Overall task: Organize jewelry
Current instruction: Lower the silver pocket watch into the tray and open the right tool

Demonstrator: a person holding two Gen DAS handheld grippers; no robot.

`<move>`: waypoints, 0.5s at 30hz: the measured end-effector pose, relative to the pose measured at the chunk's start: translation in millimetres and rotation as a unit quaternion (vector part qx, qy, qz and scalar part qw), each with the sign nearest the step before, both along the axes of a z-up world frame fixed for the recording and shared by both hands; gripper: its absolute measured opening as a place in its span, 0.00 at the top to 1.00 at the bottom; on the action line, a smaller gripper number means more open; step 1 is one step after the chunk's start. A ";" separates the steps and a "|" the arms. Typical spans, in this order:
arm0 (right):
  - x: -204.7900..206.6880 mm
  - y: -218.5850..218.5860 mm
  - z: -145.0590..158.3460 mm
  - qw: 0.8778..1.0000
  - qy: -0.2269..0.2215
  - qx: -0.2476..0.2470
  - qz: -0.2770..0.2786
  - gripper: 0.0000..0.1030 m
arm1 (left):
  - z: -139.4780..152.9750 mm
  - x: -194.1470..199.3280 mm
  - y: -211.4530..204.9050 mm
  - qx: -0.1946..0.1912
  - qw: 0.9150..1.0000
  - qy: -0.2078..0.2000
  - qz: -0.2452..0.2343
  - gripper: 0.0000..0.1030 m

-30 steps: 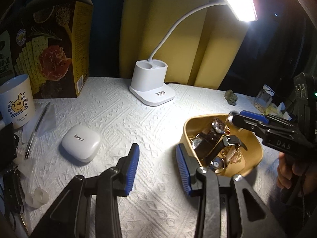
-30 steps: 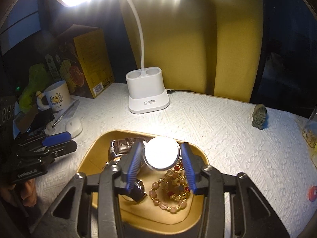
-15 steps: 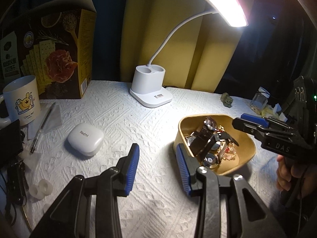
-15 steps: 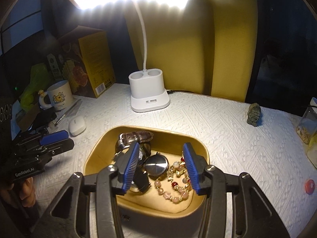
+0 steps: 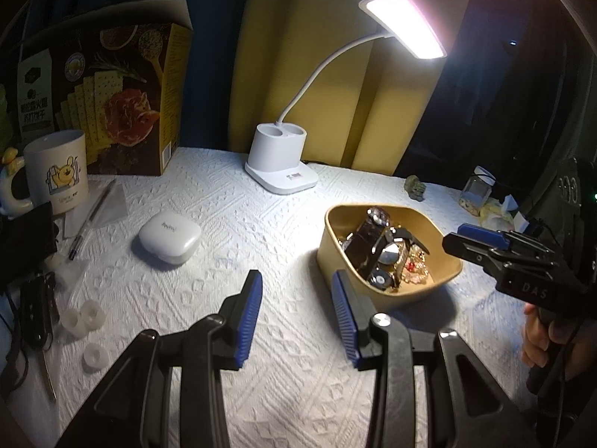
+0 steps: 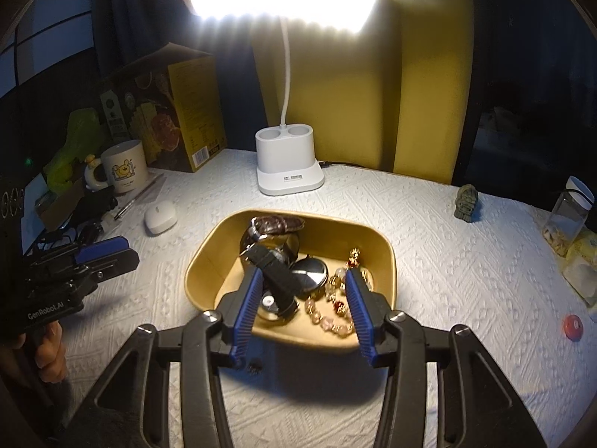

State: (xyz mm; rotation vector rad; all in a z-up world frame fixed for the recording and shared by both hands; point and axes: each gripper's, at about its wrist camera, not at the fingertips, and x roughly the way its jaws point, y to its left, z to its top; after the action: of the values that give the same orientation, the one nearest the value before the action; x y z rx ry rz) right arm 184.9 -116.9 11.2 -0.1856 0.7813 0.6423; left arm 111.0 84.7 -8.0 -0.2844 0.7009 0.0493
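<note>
We see the yellow tray [image 6: 209, 250] on the white-covered desk [image 5: 231, 224], in front of the lit desk lamp [image 6: 289, 166]. It holds watches [image 6: 278, 272], a beaded bracelet [image 6: 328, 321] and gold pieces. Our right gripper [image 6: 302, 300] hangs above the tray's near side, jaws partly open, gripping nothing. Our left gripper [image 5: 296, 308] hovers over bare cloth left of the tray, likewise partly open and empty.
</note>
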 end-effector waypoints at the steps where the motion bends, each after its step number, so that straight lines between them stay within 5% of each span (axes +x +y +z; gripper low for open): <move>1: -2.6 -0.6 -0.5 1.000 0.000 0.000 0.000 0.57 | -1.0 -1.8 -0.5 -0.002 1.000 0.000 -0.001 0.63; 15: -30.1 -2.9 -25.9 1.000 0.022 0.007 -0.009 0.57 | -15.8 -20.7 0.0 -0.008 1.000 0.013 -0.002 0.63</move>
State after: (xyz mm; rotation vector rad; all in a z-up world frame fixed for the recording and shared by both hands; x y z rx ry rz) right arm 154.8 -119.8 -14.8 -0.1528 0.8200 0.6370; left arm 90.3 84.6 -23.8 -0.2985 0.7284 0.0435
